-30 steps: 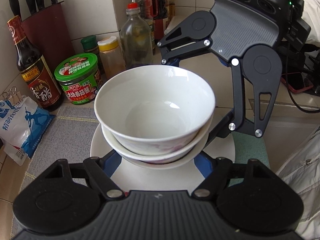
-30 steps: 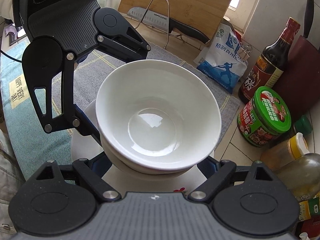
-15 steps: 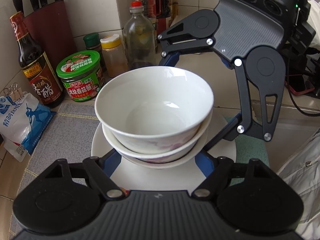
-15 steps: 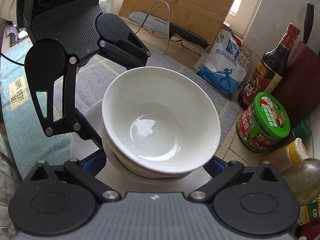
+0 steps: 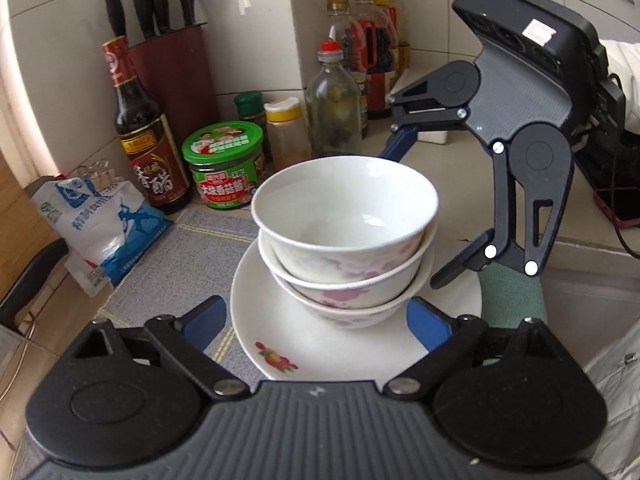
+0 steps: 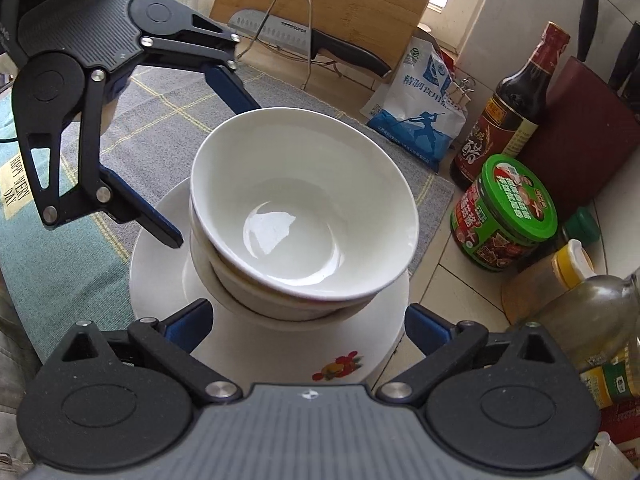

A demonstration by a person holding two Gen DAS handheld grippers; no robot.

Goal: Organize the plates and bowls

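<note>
Both tongs stand apart around the bowl stack: left tongs still opening, nothing pressed between them, right tongs spread wide, gripping nothing. Best to draw each straight back, clear of the rims. Nested white bowls, pink-flowered outside, sit on a white plate on the counter's grey mat.
</note>
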